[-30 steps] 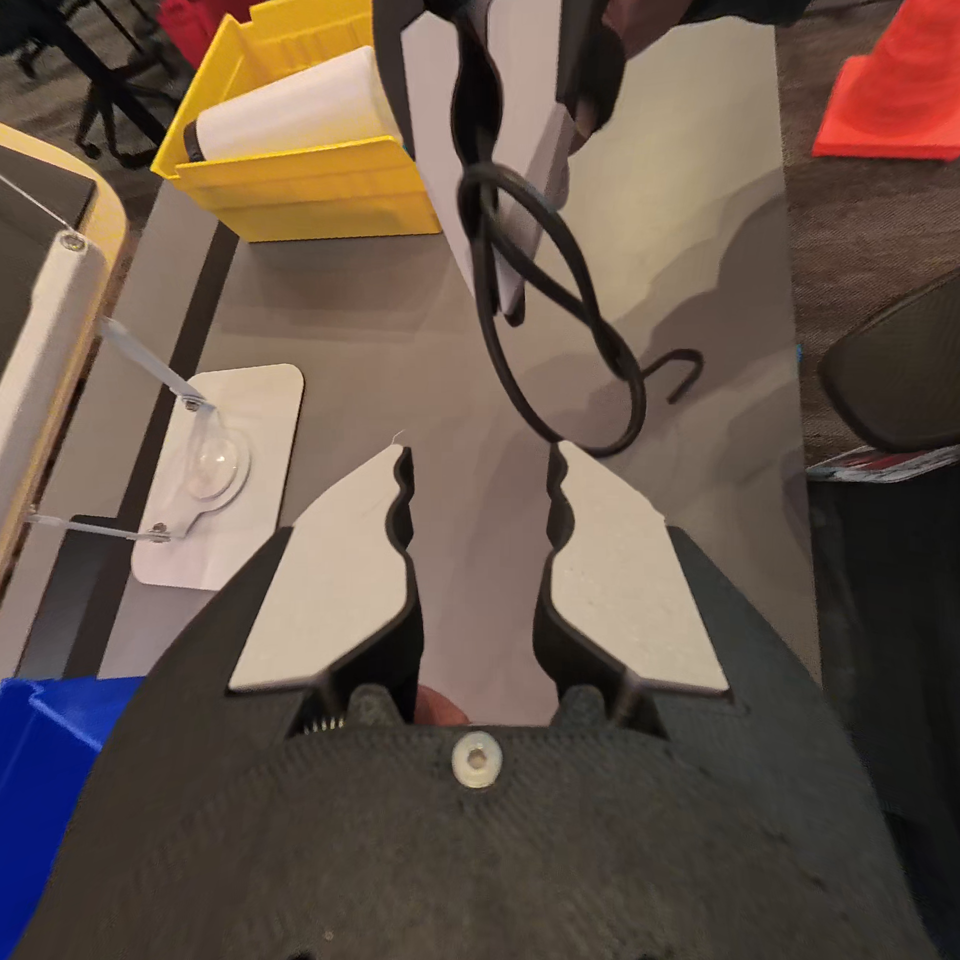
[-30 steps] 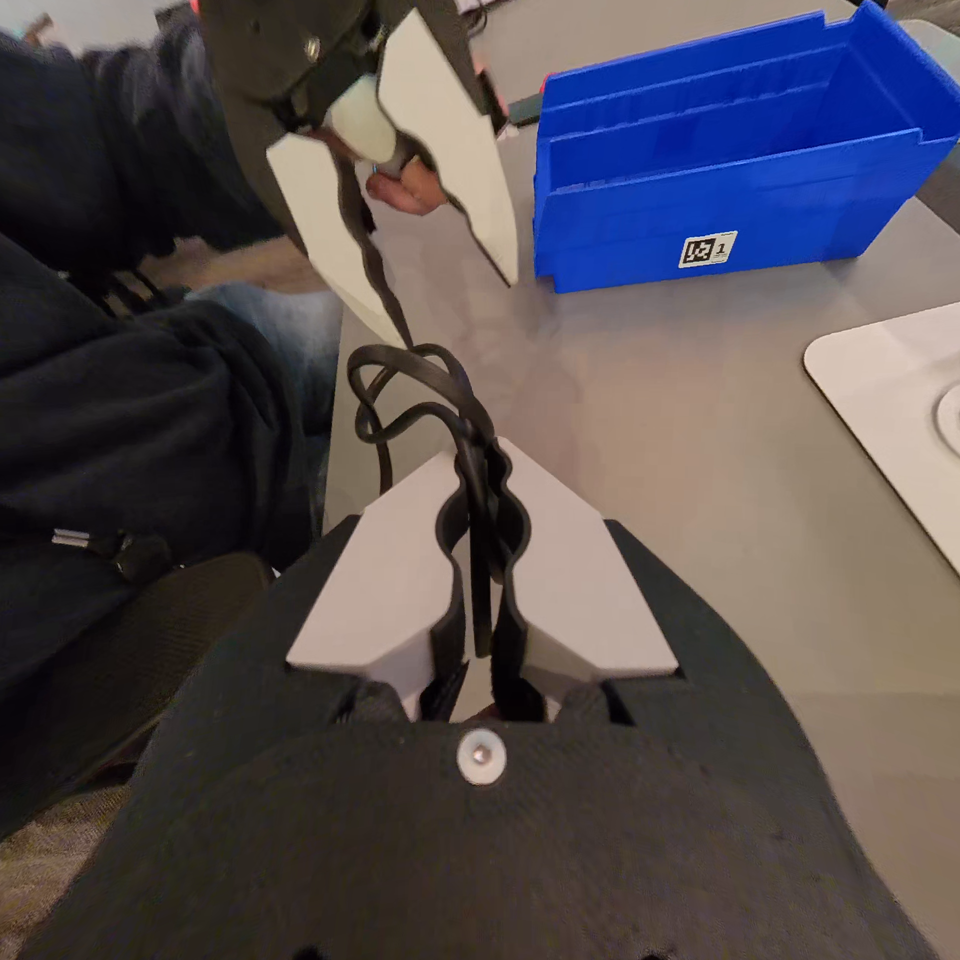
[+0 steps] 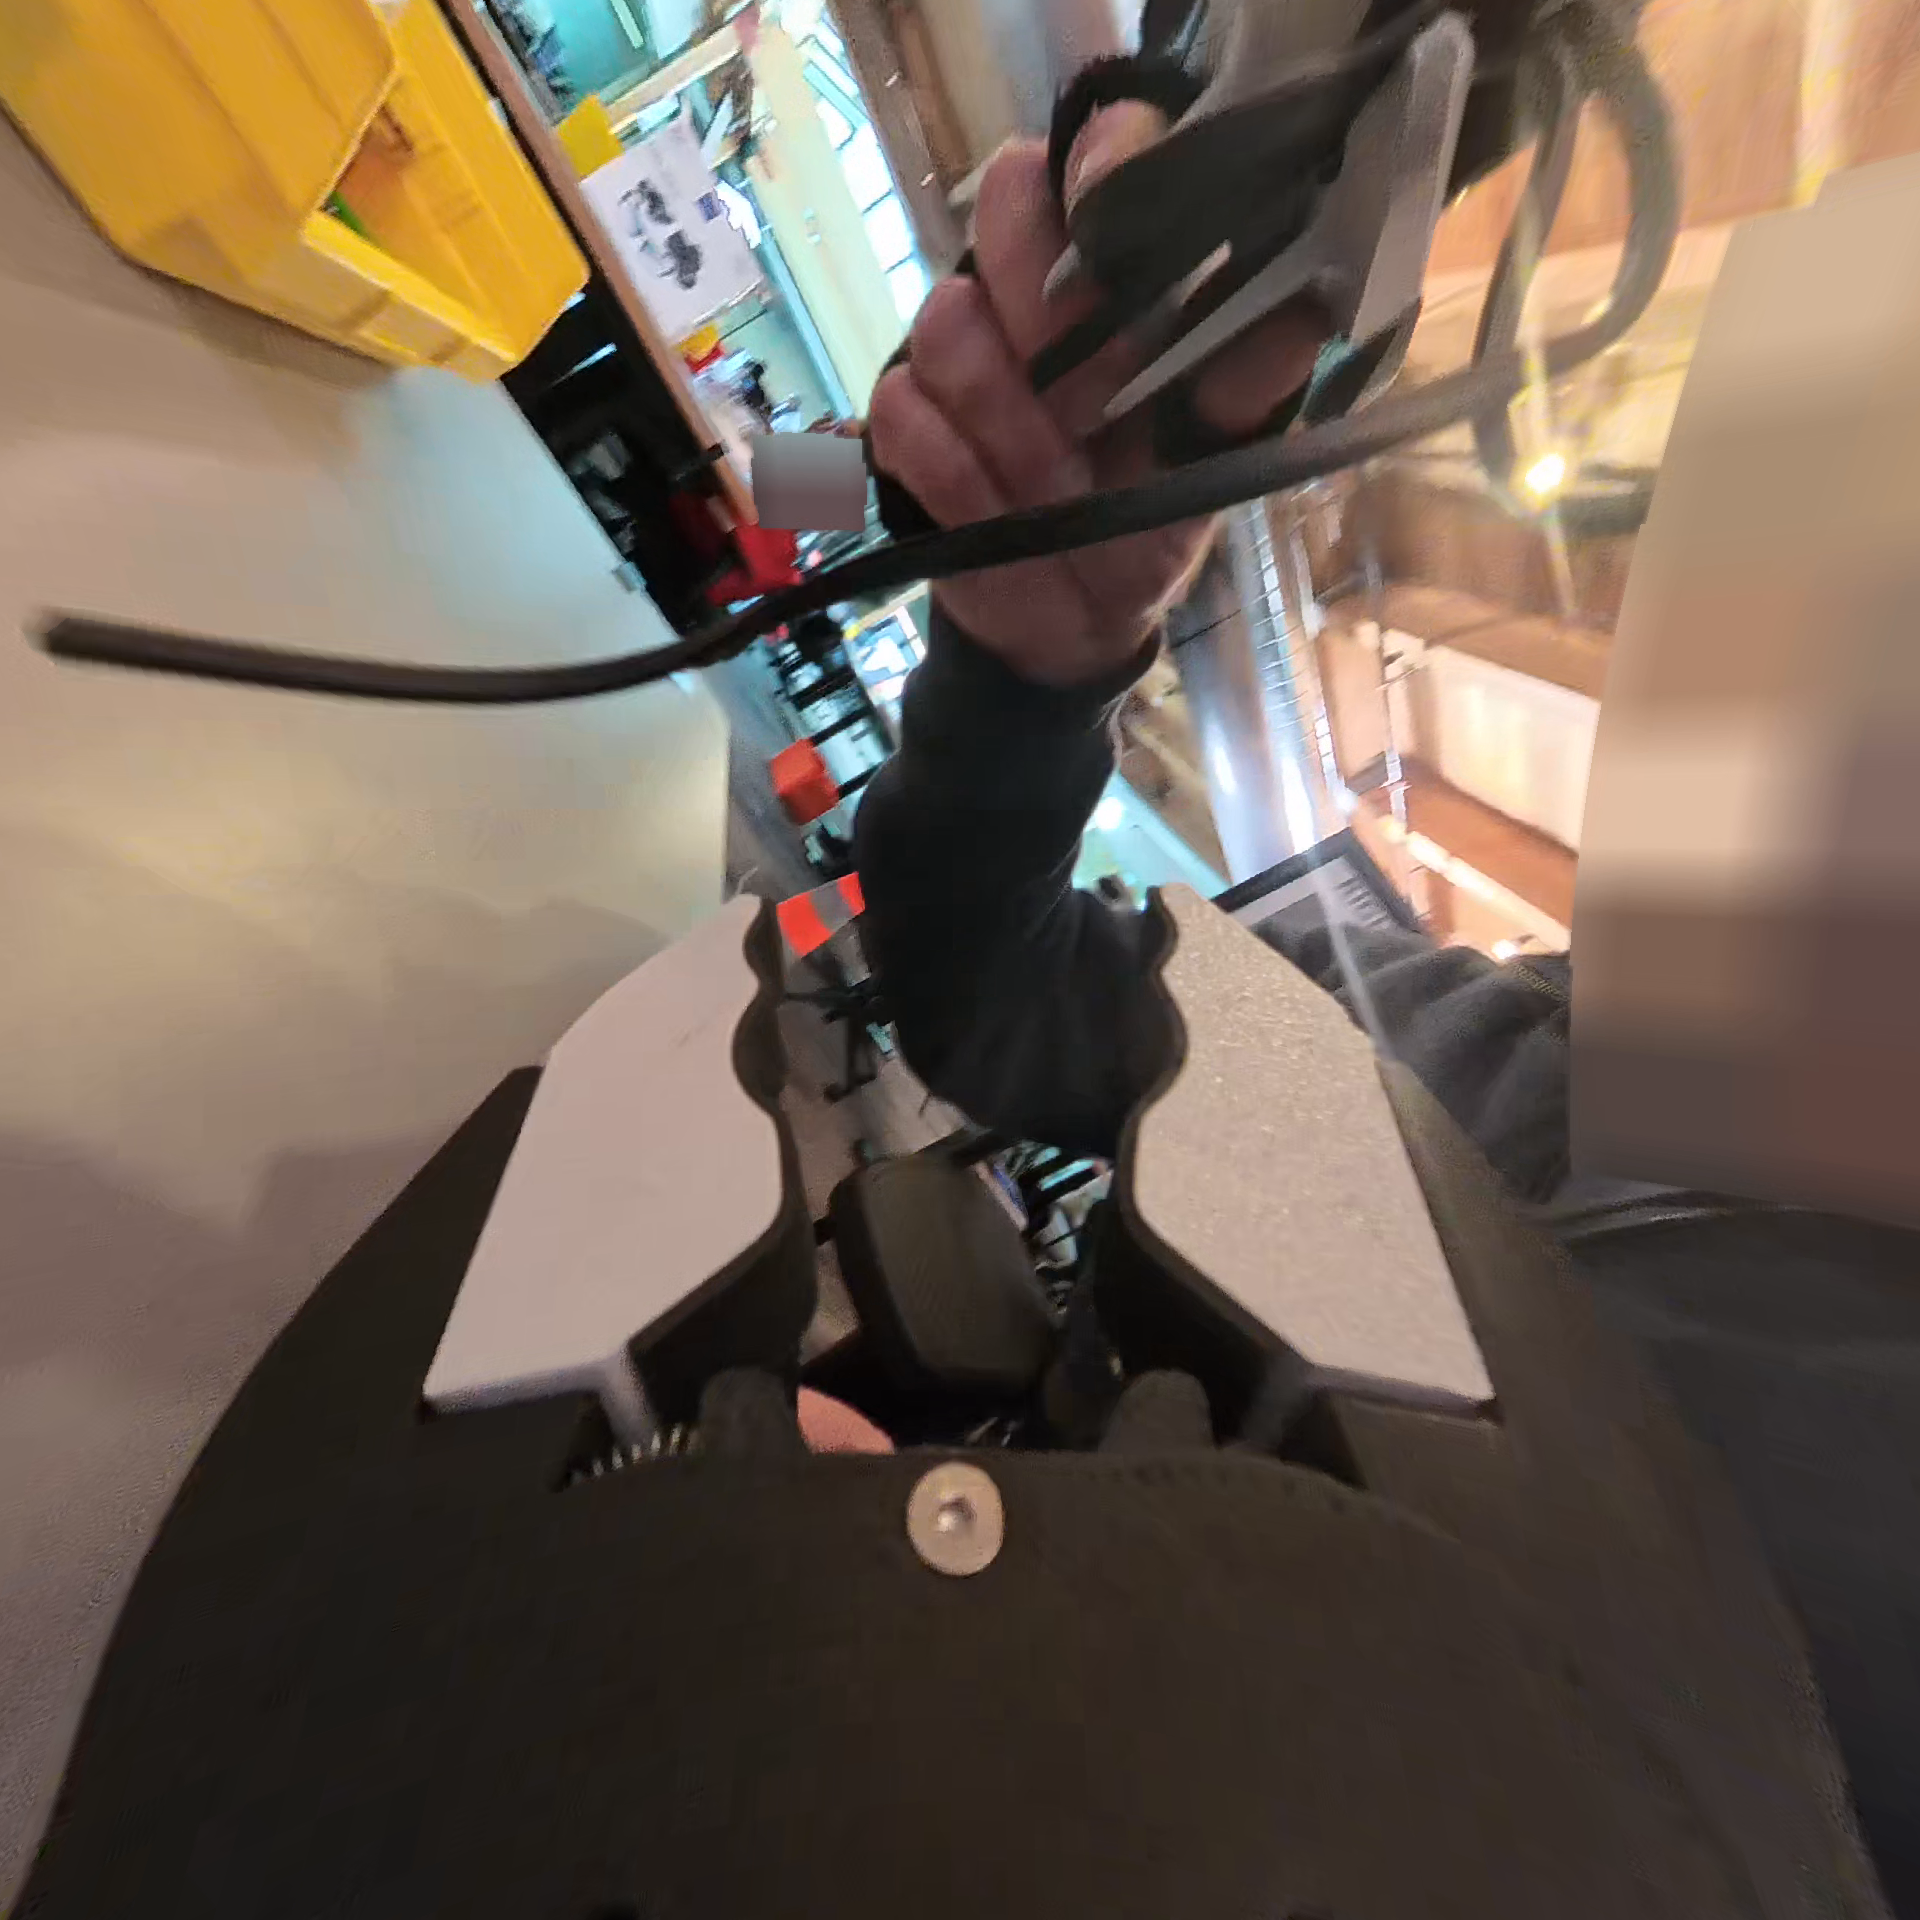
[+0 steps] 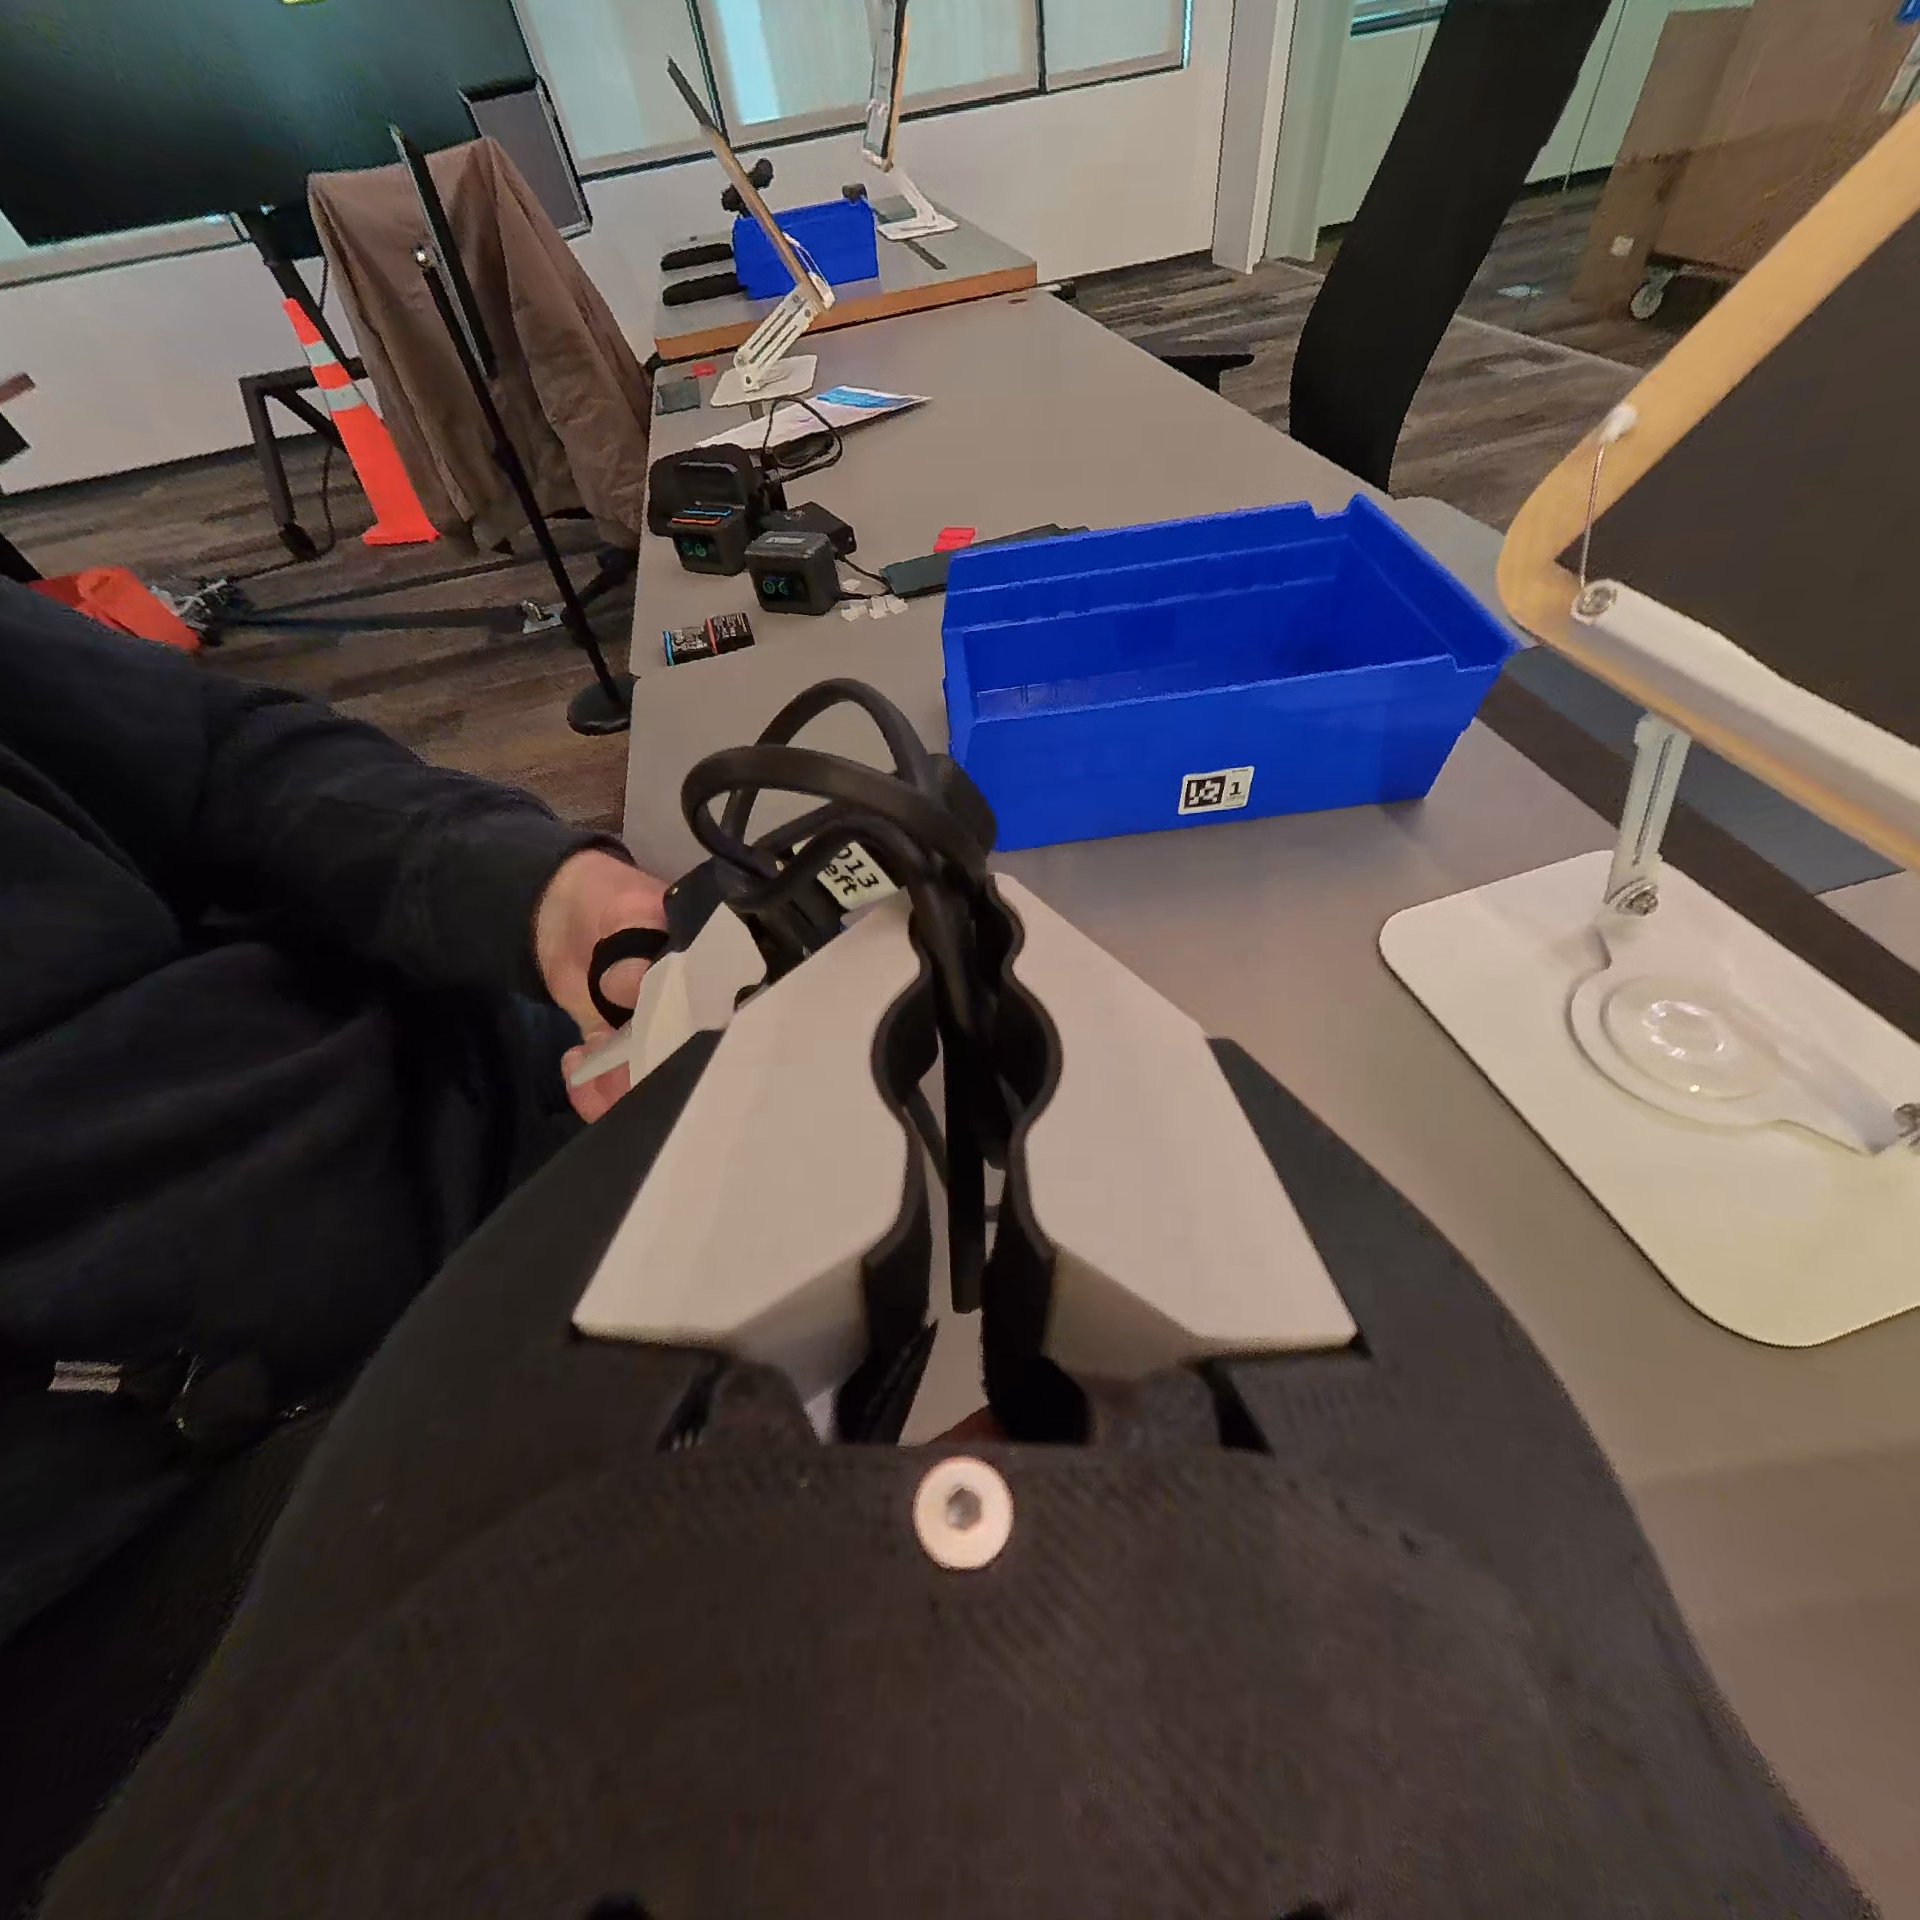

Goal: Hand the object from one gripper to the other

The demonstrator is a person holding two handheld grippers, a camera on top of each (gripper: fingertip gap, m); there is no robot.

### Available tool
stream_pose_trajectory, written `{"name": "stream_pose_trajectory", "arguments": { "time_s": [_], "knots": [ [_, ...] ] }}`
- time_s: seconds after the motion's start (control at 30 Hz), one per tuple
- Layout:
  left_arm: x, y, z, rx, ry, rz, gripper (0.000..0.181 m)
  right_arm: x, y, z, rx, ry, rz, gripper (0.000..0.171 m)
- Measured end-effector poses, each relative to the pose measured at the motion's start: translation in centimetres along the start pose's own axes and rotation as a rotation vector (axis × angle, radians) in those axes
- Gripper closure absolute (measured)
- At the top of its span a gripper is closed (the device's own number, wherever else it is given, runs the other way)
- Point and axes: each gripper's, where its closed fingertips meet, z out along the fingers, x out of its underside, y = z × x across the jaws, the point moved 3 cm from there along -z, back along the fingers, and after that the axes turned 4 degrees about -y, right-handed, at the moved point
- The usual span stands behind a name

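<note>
The grey counter [image 4: 1195, 436] is the biggest thing here, and in the right wrist view it runs far to the back of the room. On it stands a blue bin [image 4: 1216, 665] with a small white sticker on its front wall, and it looks empty inside. Just right of the bin is the white base plate of a stand [image 4: 1621, 1164], which carries a tilted board with a wooden edge. In the left wrist view the camera is turned strongly, so the counter is on the left side there, and a yellow bin [image 3: 281, 177] is at the top left corner. The right tongs [image 4: 961, 1039] are closed on a black cable [image 4: 831, 779]: 2 strands or so pass between the wavy inner edges, and the loose loops come out past the tips, above the counter and near the front left corner of the blue bin. In the left wrist view the same cable [image 3: 623, 665] hangs from the right tongs at the top, and 1 free end reaches to the left, well above the left tongs [image 3: 961, 1023]. The left tongs are open and nothing is between them; the cable does not touch them.
</note>
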Motion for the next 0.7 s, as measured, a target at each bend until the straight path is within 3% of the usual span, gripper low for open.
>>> {"name": "stream_pose_trajectory", "arguments": {
  "time_s": [0.17,0.33,0.53,0.7],
  "knots": [
    [-2.0,-0.5,1.4,0.099,-0.14,-0.086,0.11,-0.7,1.3,0.0,0.006,-0.002,-0.048,0.171],
    [-3.8,0.3,0.8,0.16,-0.301,-0.149,0.122,-0.4,2.3,-0.1,-0.009,0.004,-0.068,0.171],
    [-5.9,0.0,-0.7,0.196,-0.431,-0.07,0.143,0.7,3.1,-0.5,-0.036,0.005,-0.087,0.171],
    [-6.8,-0.7,-0.9,0.272,-0.464,-0.057,0.138,1.8,3.7,-1.0,-0.056,0.019,-0.102,0.171]
  ]
}}
